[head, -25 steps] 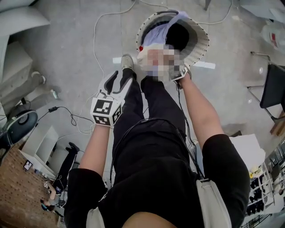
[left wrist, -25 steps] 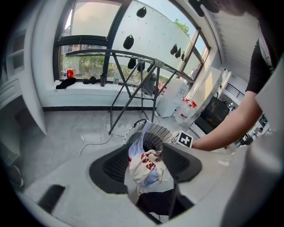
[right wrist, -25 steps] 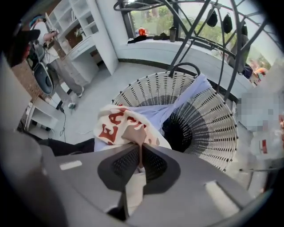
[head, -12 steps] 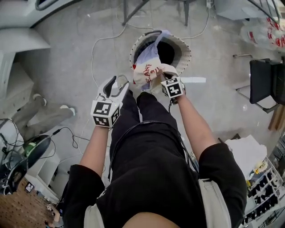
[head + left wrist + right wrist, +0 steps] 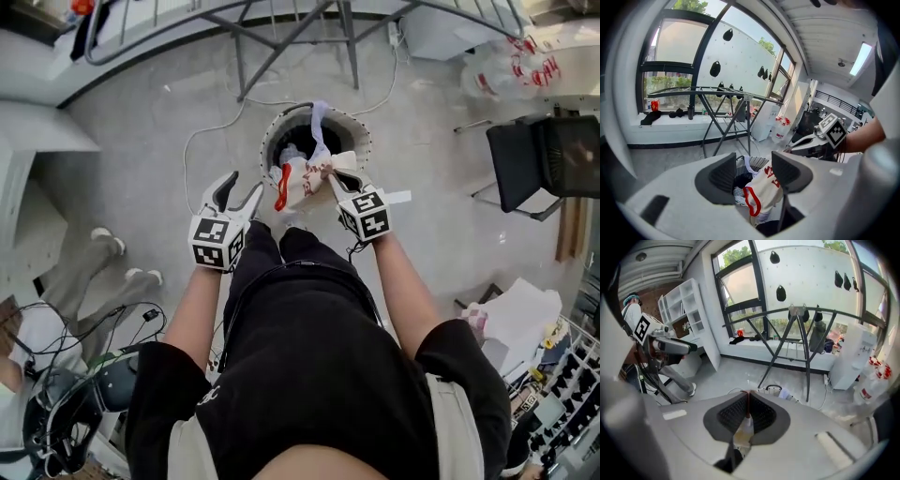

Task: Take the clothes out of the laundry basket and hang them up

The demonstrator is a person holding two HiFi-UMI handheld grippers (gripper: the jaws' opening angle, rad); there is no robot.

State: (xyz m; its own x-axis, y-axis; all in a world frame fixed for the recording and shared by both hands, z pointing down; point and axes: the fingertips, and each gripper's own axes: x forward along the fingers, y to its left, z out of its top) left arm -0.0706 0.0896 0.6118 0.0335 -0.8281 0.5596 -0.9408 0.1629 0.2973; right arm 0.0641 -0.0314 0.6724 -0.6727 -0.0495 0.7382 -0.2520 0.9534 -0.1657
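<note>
A round laundry basket (image 5: 270,141) stands on the floor ahead of my feet, with a pale lilac cloth (image 5: 320,117) draped over its far rim. My right gripper (image 5: 328,172) is shut on the edge of a white garment with red trim (image 5: 300,183), which hangs over the basket's near rim. In the right gripper view, cream cloth (image 5: 743,431) is pinched between the closed pads. My left gripper (image 5: 239,192) is open and empty, just left of the garment (image 5: 761,190). A metal drying rack (image 5: 281,23) stands beyond the basket.
Cables (image 5: 202,131) trail over the grey floor round the basket. A black chair (image 5: 539,159) stands to the right, and bags (image 5: 511,61) lie at the far right. Another person's legs (image 5: 103,258) are at the left. White shelves (image 5: 686,310) stand by the window.
The right gripper has lifted the white garment up out of the basket. The head view has tilted up, so the drying rack now shows. The left gripper has stayed open beside it.
</note>
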